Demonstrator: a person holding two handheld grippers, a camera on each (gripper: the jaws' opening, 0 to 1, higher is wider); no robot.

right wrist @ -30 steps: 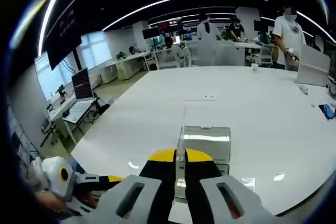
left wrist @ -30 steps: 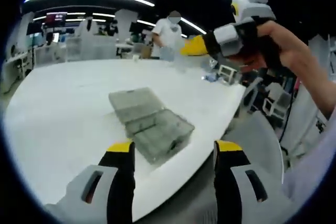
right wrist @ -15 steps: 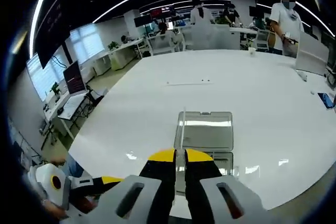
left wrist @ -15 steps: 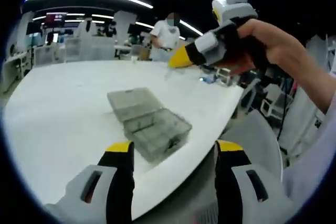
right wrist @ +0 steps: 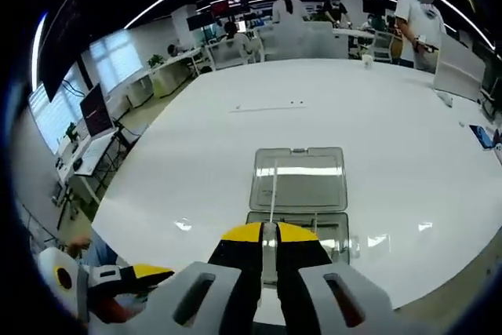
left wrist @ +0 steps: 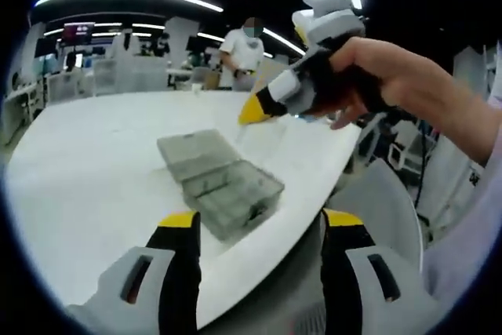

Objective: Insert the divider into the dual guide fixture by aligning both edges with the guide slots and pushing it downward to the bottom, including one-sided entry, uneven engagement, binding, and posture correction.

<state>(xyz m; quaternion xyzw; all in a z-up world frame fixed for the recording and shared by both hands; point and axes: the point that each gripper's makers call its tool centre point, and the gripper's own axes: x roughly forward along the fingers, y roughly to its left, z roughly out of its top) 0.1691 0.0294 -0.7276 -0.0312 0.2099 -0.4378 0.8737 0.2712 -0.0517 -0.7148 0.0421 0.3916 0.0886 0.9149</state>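
Observation:
A clear plastic organizer box [left wrist: 223, 178] lies open on the white table [left wrist: 86, 170], lid flat behind a compartment tray. My left gripper [left wrist: 263, 229] stands open near the table's edge, short of the box, with nothing between its fingers. From the right, a hand holds my right gripper [left wrist: 286, 92] in the air above the box, yellow tips pointing down at it. In the right gripper view, that gripper [right wrist: 268, 231] is shut on a thin clear divider [right wrist: 272, 198], seen edge-on over the box [right wrist: 300, 182]. The left gripper [right wrist: 106, 288] shows low at the left.
The table's rounded near edge [left wrist: 259, 260] runs just ahead of my left jaws. A person [right wrist: 416, 13] stands at the far side. A phone [right wrist: 486, 135] lies at the table's right edge. Desks and monitors [right wrist: 98, 119] fill the room to the left.
The right gripper has come down and toward the box with the divider still in it; the box looms larger in its view. The left gripper has hardly moved.

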